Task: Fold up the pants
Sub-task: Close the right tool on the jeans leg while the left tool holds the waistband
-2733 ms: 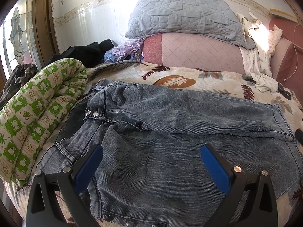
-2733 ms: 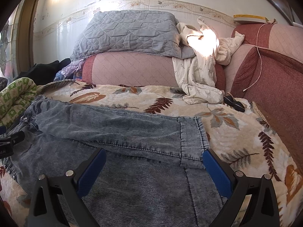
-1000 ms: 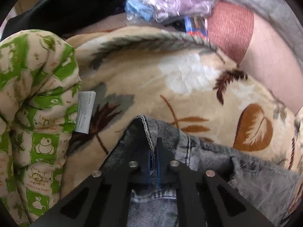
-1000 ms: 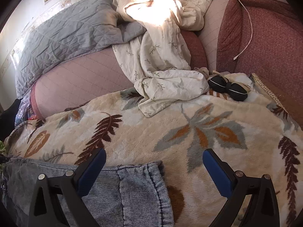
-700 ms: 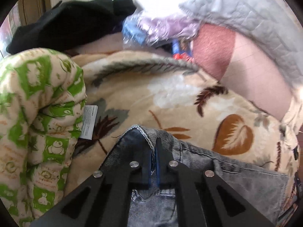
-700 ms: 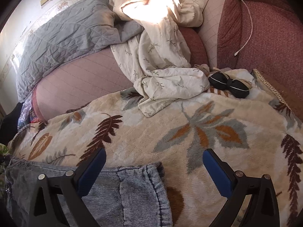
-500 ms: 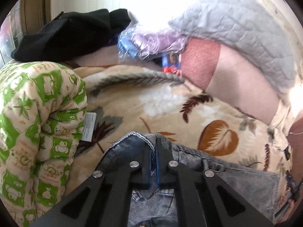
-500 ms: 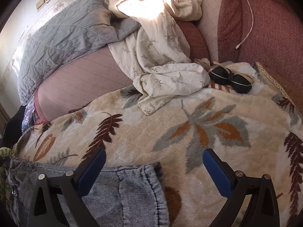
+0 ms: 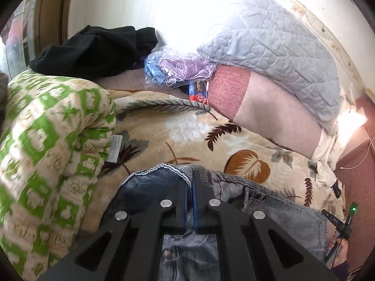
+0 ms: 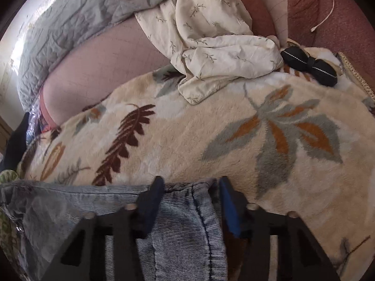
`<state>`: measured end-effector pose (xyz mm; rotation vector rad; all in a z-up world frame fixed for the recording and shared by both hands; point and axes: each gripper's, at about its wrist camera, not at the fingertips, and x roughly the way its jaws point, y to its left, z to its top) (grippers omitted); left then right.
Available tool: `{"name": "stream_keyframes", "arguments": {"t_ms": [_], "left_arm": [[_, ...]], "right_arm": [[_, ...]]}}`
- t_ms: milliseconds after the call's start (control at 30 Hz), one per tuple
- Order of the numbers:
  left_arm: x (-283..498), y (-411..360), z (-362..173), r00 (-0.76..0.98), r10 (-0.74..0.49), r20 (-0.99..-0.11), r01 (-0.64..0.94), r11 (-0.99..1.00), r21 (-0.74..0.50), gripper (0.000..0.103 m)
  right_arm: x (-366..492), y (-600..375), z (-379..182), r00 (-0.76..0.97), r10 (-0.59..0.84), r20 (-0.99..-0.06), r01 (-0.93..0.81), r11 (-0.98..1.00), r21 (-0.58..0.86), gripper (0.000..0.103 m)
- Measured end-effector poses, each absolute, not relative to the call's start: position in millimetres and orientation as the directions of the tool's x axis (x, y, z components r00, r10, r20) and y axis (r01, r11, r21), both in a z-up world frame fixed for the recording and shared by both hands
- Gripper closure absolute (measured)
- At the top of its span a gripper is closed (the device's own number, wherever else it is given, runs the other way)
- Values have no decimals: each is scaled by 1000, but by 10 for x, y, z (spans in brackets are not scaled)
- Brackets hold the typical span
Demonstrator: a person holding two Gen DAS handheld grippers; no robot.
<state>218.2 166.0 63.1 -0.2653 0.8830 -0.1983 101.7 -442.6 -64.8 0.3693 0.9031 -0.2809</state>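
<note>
The jeans (image 9: 276,208) lie on the leaf-print blanket (image 9: 187,131); left gripper (image 9: 189,187) is clamped tight on the waistband edge; right gripper (image 10: 189,187) has just been closing, jaws part-way in around the leg hem, pads not clearly pressing yet.

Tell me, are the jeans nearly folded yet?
Not yet, only started. The left gripper is shut on the jeans' waistband. The right gripper has just been closing around the leg hem on the leaf blanket. Bringing the two ends together is left.
</note>
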Motion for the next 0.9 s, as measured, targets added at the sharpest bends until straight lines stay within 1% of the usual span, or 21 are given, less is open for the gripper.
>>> {"name": "stream_keyframes", "arguments": {"t_ms": [33,67,133,367,533,767,900], "left_arm": [[2130,1674,646,623,-278,-731,61,949,-309,100],[2067,1691,661,625,-278,-729,60,949,-310,100],[1946,1738,680,631,-290,-720,59,943,-328,100],[1339,2013,762,660,-308,-685,47,927,-371,100],[736,2309,703,675,-316,-667,22,912,-409,100],[6,2482,318,619,-318,-718,9,917,-399,100],[-247,2500,136,597,-331,-731,10,914,-406,100]], "right_arm": [[997,-4413,-622,589,-98,-802,392,903,177,80],[959,-4418,-571,602,-105,-791,397,899,183,81],[866,-4442,-451,641,-77,-763,390,889,238,82],[356,-4360,66,748,-42,-662,339,882,327,84],[-163,-4322,280,800,31,-599,302,842,447,84],[-1038,-4214,390,840,92,-535,252,807,534,85],[-1412,-4168,311,827,110,-551,266,787,557,87]]}}
